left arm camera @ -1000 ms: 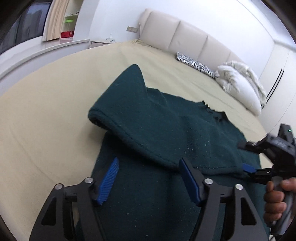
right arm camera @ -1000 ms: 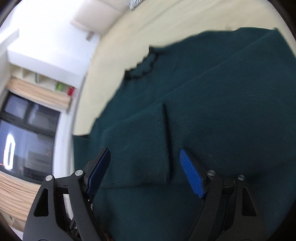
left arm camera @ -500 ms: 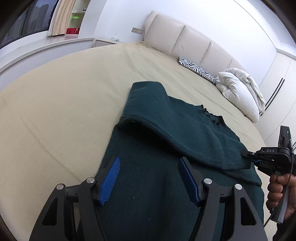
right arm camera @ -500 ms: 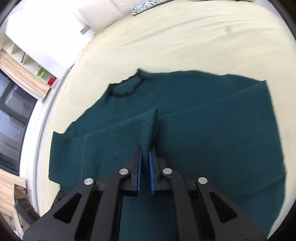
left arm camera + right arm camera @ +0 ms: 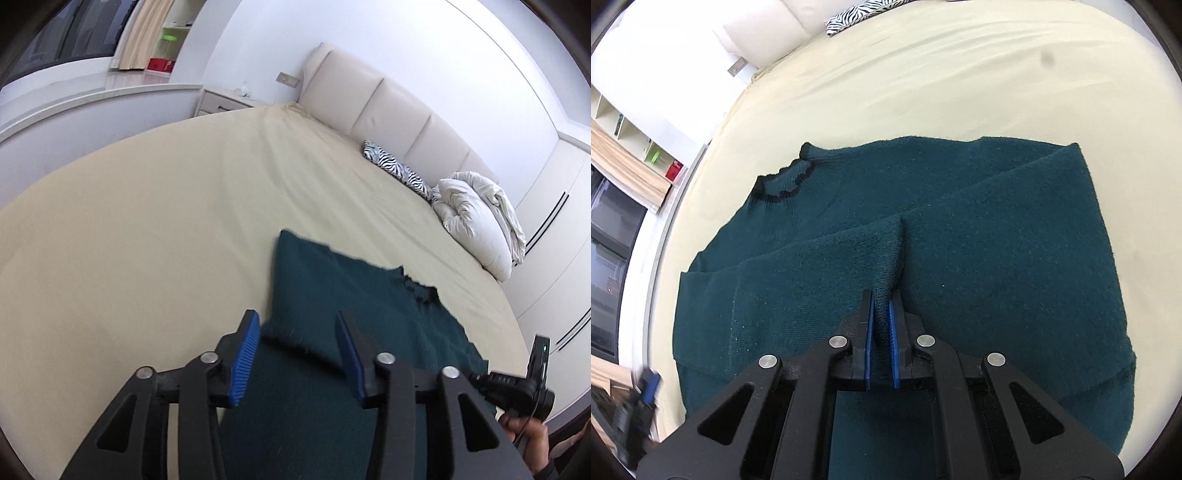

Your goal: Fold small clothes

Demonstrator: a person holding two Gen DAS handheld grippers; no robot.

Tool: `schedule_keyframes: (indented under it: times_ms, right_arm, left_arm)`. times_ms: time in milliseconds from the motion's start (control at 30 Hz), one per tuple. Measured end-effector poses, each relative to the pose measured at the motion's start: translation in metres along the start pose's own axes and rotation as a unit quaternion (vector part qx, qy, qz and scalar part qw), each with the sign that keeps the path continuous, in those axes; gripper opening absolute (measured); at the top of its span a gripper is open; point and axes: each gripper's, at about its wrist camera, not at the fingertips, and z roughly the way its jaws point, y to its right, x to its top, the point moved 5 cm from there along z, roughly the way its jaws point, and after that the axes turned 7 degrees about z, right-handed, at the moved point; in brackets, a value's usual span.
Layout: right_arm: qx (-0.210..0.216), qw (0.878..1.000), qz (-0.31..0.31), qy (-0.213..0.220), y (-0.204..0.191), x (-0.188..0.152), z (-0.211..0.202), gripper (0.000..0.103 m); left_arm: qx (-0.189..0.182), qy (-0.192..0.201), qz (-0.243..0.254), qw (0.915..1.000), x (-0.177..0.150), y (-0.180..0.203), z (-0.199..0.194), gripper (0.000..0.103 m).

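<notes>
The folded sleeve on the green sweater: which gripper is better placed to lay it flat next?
Probably the right gripper: its jaws are already shut on the sleeve of the sweater. The left gripper is open and holds nothing.

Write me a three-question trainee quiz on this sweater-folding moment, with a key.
1. True or false: the right gripper is shut on the dark green sweater's sleeve cuff.
2. The left gripper's fingers are: A) open, B) shut on fabric.
3. Fill in: the sweater lies on a beige ___.

Key: 1 true. 2 A. 3 bed.
</notes>
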Motion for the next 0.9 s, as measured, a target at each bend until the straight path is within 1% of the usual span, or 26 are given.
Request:
schedule_keyframes:
  times_ms: [33,100,133,167,233,267,300,367,467,633,700,767,833,900]
  right_arm:
    - [0.002,1.0,-0.005,0.001,-0.001,0.0,0.0,0.007]
    - [0.005,1.0,-0.006,0.003,-0.002,-0.003,-0.002,0.007]
    - [0.005,1.0,-0.007,0.003,-0.002,-0.002,-0.002,0.007]
    - [0.002,1.0,-0.01,0.003,-0.002,-0.002,-0.001,0.007]
    - [-0.001,1.0,-0.016,0.001,-0.002,-0.003,-0.001,0.007]
    - [0.0,1.0,-0.018,0.0,0.0,-0.002,0.0,0.007]
    - [0.005,1.0,-0.015,0.0,0.001,0.0,0.001,0.007]
    - [0.013,1.0,-0.01,0.0,0.003,0.002,0.002,0.007]
    - [0.01,1.0,-0.013,0.006,0.001,0.003,0.003,0.007]
    - [0.011,0.999,-0.019,0.028,-0.006,0.005,-0.002,0.007]
    - [0.001,0.999,-0.03,0.025,-0.009,0.005,0.001,0.007]
    - [-0.012,0.999,-0.04,0.003,-0.009,0.001,0.015,0.009]
    - [-0.013,0.999,-0.047,0.008,-0.011,0.0,0.016,0.009]
    - [-0.004,0.999,-0.033,0.007,-0.007,0.002,0.013,0.009]
  left_arm:
    - [0.002,-0.004,0.013,0.9999,0.006,0.005,0.01,0.039]
    - [-0.008,-0.023,0.036,0.999,0.014,0.018,0.034,0.032]
    - [-0.006,-0.032,0.049,0.9983,0.016,0.024,0.048,0.031]
    - [0.0,-0.037,0.068,0.997,0.016,0.03,0.059,0.031]
    - [0.025,-0.057,0.1,0.9931,0.012,0.032,0.08,0.029]
    - [0.039,-0.084,0.104,0.9903,0.004,0.026,0.095,0.028]
    - [0.042,-0.098,0.101,0.9892,-0.002,0.018,0.103,0.023]
    - [0.039,-0.084,0.108,0.9899,-0.007,0.01,0.1,0.022]
    - [0.055,-0.08,0.131,0.9866,-0.01,0.011,0.094,0.022]
    - [0.062,-0.076,0.126,0.9872,-0.01,0.005,0.091,0.022]
    - [0.068,-0.072,0.123,0.9875,-0.014,0.003,0.089,0.022]
    - [0.078,-0.068,0.119,0.9875,-0.012,-0.001,0.088,0.022]
    - [0.087,-0.066,0.11,0.9879,-0.012,-0.007,0.085,0.02]
    - [0.094,-0.066,0.099,0.9885,-0.01,-0.013,0.085,0.013]
